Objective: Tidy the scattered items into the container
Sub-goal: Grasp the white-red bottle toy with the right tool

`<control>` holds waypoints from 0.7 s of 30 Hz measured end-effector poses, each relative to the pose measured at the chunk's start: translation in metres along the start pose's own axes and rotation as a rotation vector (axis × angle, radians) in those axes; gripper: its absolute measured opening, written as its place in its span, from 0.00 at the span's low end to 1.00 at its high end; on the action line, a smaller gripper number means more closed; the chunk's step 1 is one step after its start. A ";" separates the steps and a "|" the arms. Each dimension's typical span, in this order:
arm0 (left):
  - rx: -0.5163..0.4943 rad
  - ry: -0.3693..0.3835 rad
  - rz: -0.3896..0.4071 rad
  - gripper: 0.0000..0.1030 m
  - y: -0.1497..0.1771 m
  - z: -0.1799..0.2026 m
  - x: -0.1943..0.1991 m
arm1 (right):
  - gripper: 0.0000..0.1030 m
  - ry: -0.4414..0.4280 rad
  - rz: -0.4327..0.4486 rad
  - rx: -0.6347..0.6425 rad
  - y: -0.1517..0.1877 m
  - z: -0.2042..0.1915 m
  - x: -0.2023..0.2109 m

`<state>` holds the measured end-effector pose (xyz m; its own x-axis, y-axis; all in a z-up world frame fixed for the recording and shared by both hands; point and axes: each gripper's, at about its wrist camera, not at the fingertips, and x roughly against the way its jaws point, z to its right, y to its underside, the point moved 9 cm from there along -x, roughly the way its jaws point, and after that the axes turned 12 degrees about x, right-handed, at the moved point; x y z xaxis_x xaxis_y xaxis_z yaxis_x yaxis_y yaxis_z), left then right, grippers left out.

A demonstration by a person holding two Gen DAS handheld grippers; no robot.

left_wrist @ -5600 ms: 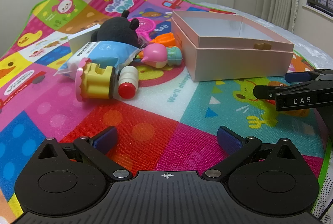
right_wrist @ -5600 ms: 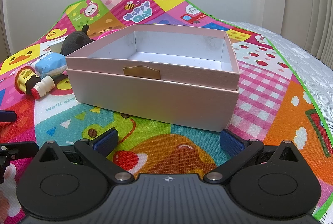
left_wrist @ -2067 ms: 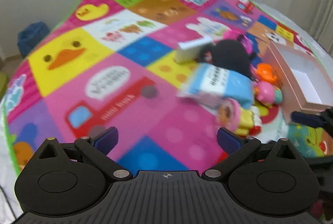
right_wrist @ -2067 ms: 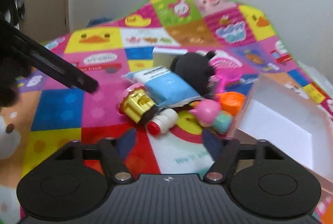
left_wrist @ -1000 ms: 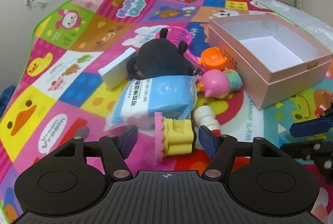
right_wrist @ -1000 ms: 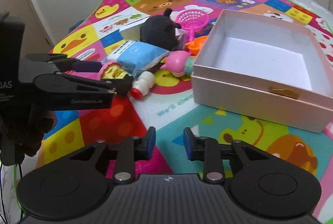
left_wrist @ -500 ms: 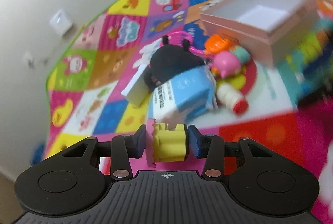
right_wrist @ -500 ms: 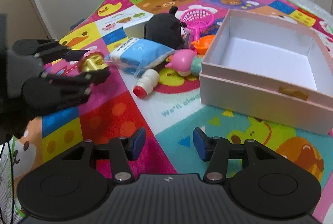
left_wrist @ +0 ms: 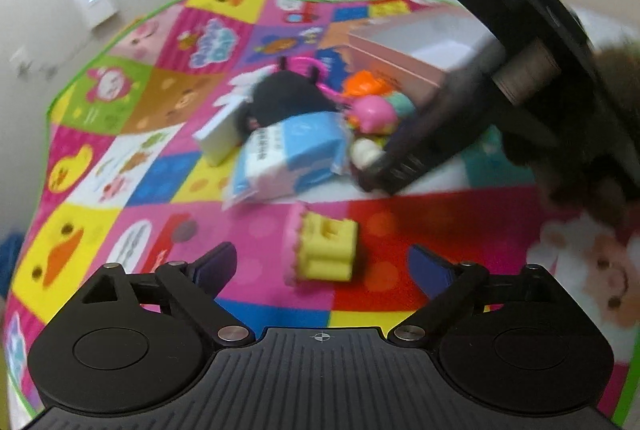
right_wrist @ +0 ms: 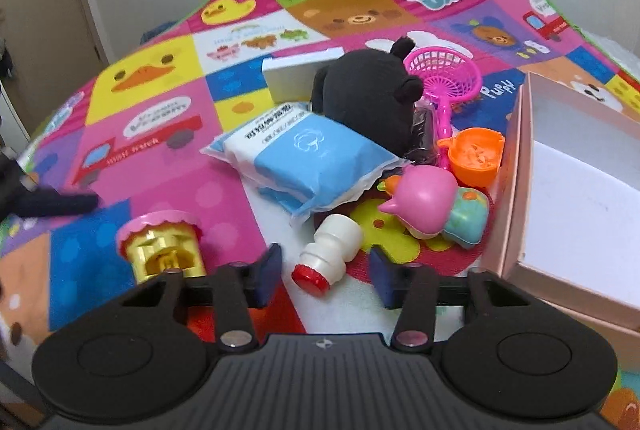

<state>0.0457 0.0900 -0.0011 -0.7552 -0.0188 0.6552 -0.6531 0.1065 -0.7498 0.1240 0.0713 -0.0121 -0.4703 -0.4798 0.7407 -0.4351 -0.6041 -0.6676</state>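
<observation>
A: Where's the left gripper (left_wrist: 322,266)?

B: Low in its frame, jaws spreading wide. The yellow toy (left_wrist: 323,249) lies on the mat (left_wrist: 120,158) between the fingers, and neither pad touches it.

A: And the right gripper (right_wrist: 324,272)?

B: Its jaws are closing with the white bottle (right_wrist: 326,254) between them. I think the pads aren't on it yet; the red cap sits right at the tips.

A: The box (right_wrist: 516,230)?

B: At the right edge of the right view, open, just beside the pink doll (right_wrist: 430,202) and orange cup (right_wrist: 474,154).

A: Anything else?

B: A blue pack (right_wrist: 308,160) leans against the black plush (right_wrist: 368,98) mid-frame, a pink net (right_wrist: 442,74) behind. The left view is blurred.
</observation>
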 end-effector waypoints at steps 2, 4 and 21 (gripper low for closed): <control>0.096 0.004 -0.013 0.99 -0.003 -0.012 0.000 | 0.25 0.011 -0.005 0.003 0.003 0.000 0.004; 0.193 -0.001 -0.047 1.00 -0.004 -0.025 -0.004 | 0.24 0.019 0.013 0.009 0.006 0.000 0.017; 0.126 -0.088 -0.064 1.00 -0.011 -0.012 -0.044 | 0.26 0.030 0.044 -0.068 0.055 0.014 0.089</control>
<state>0.0867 0.1011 -0.0204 -0.7104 -0.1091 0.6953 -0.6974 -0.0236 -0.7163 0.0691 -0.0141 0.0184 -0.5123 -0.4853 0.7086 -0.4644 -0.5375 -0.7039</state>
